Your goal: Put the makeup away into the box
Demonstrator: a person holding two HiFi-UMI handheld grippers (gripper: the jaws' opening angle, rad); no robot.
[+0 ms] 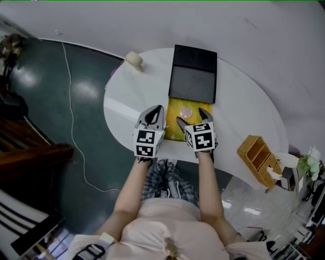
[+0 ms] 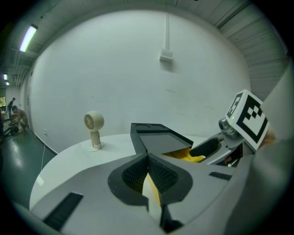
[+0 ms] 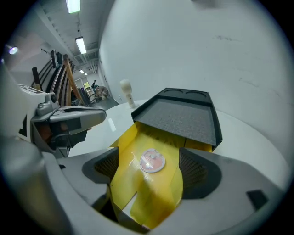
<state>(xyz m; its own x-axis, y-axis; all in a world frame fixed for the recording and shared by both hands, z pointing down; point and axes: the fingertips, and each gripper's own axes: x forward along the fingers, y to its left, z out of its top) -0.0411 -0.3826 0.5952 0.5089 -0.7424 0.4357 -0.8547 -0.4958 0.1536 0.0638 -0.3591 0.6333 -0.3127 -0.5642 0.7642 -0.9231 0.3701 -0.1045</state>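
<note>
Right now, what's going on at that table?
A person works two handheld tongs at the white table. The left tongs are shut on an edge of the yellow liner. The right tongs stand open over it, straddling a round pink compact that lies on the liner, not gripped, just in front of the black box.

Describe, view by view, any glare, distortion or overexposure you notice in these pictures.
Head view: glare patches on the dark floor. Left gripper view: fisheye bending, black corners, a ceiling light flaring. Right gripper view: ceiling lights blown out, the yellow box evenly lit.
</note>
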